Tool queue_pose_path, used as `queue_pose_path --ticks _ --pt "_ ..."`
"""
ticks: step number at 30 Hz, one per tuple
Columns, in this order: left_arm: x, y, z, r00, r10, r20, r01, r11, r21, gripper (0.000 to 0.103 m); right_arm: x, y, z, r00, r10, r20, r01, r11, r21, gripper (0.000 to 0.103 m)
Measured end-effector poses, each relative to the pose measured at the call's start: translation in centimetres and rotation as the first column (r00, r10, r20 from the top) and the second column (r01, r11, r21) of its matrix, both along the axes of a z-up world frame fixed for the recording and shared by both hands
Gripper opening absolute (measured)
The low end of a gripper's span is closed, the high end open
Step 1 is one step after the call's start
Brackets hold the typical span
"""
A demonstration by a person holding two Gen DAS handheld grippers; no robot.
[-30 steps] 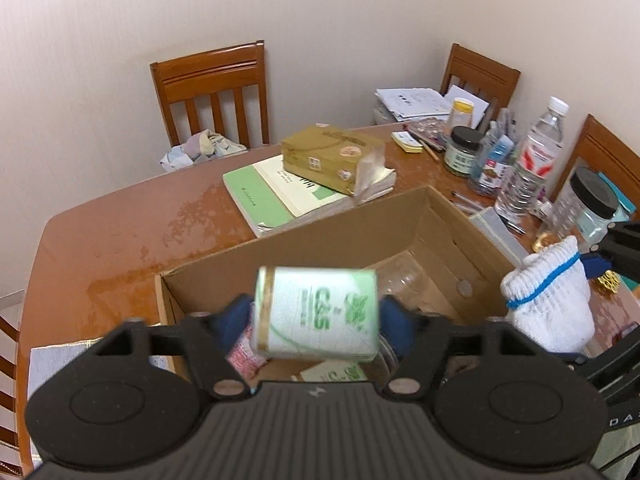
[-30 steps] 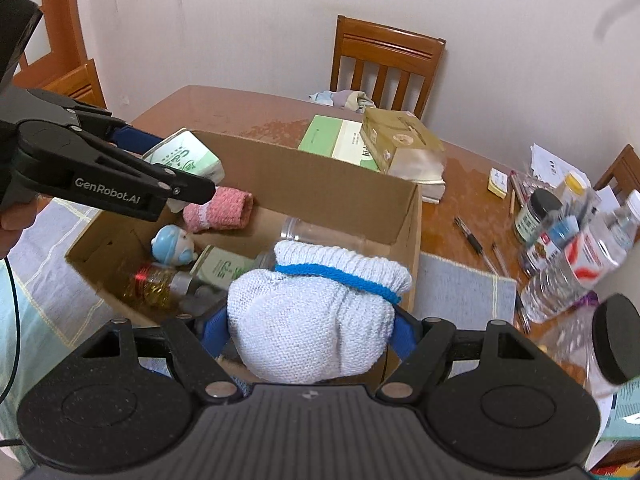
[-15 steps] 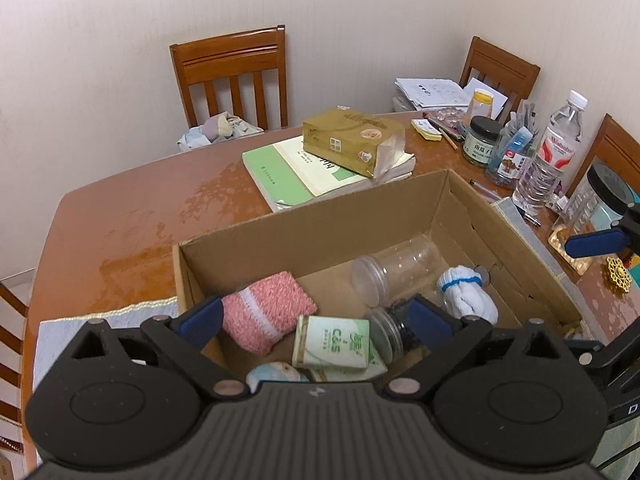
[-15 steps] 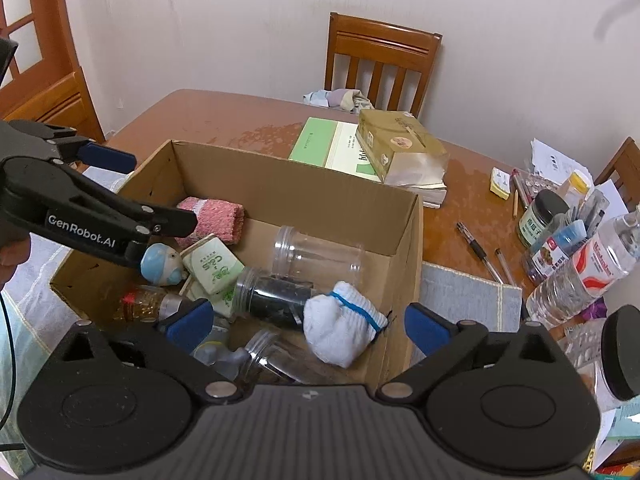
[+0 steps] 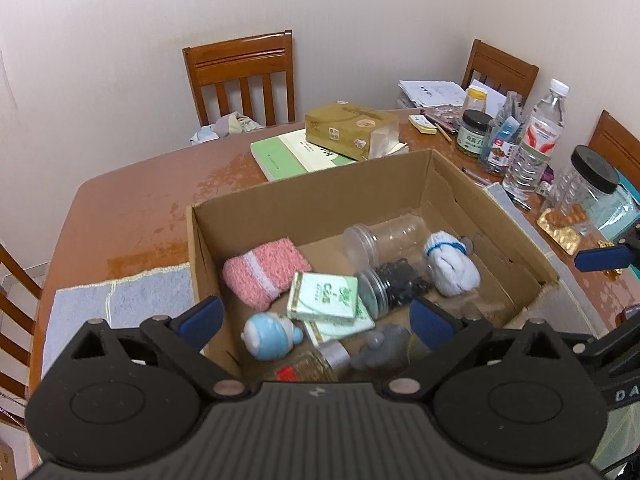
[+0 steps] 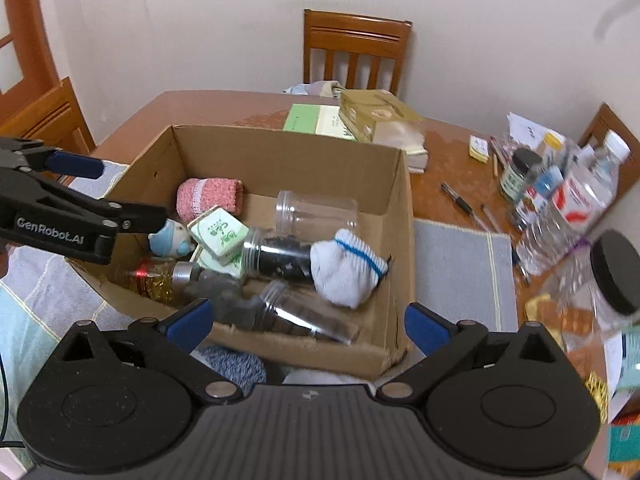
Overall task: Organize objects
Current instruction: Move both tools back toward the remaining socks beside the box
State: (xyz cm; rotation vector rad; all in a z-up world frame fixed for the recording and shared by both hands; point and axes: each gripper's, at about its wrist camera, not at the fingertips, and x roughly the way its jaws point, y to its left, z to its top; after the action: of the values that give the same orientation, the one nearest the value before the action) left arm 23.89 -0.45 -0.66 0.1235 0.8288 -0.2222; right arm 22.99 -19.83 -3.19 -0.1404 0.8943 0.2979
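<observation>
**Ana:** Plain white walls, wooden chairs (image 5: 244,80) pulled up round a reddish wooden table (image 5: 132,216) — and the cardboard box (image 5: 304,200) sits in the middle of it, on a pale cloth mat (image 5: 120,300).

**Ben:** Both tools are empty. The left gripper (image 5: 316,320) has just been opening and its fingers stand spread with nothing between them; the green-and-white packet (image 5: 324,296) lies flat in the box beside the pink rolled sock (image 5: 264,276). The right gripper (image 6: 308,324) is spread wide too, and the white sock bundle (image 6: 344,272) rests in the box against the dark-filled jar (image 6: 280,256).

**Ana:** So the drop looks done. What next?

**Ben:** I'd lift both clear of the box rim before swinging out, so a finger doesn't catch the cardboard wall. Then pick from the clutter at the right — the water bottle (image 5: 536,140), the small jars and pens.

**Ana:** That side is crowded.

**Ben:** Yes — things stand close there, so I'd come in from above and take an outer item first. The books (image 5: 296,152) and the gold-coloured box (image 5: 348,128) behind look easier.
</observation>
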Motion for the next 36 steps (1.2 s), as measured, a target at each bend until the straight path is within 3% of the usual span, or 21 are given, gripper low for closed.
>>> queue_pose_path --ticks 11,15,22,29,36 --pt "-4.4 0.8 -1.4 0.999 0.03 -0.017 -0.031 0.996 -0.08 0.1 -4.4 -1.7 -2.2 0.986 -0.165 -0.024 0.165 0.986 -0.009 0.103" --pt "-6.2 0.8 -2.1 0.999 0.037 -0.005 -0.037 0.997 -0.074 0.1 -5.7 -2.5 -2.9 0.978 -0.206 -0.042 0.207 0.978 -0.002 0.103" --pt "-8.3 0.7 -3.1 0.994 0.108 -0.004 -0.108 0.994 -0.035 0.1 -5.3 -3.6 -5.1 0.981 -0.181 -0.068 0.183 0.983 0.014 0.103" --pt "-9.6 0.6 -4.7 0.961 0.264 -0.079 -0.267 0.963 -0.036 0.1 -2.3 -3.7 -7.3 0.99 -0.12 -0.076 0.125 0.99 0.064 0.103" --pt "-10.8 0.5 -4.9 0.942 0.326 -0.086 -0.328 0.945 -0.012 0.1 0.3 -3.0 -10.0 0.991 -0.103 -0.086 0.109 0.991 0.073 0.103"
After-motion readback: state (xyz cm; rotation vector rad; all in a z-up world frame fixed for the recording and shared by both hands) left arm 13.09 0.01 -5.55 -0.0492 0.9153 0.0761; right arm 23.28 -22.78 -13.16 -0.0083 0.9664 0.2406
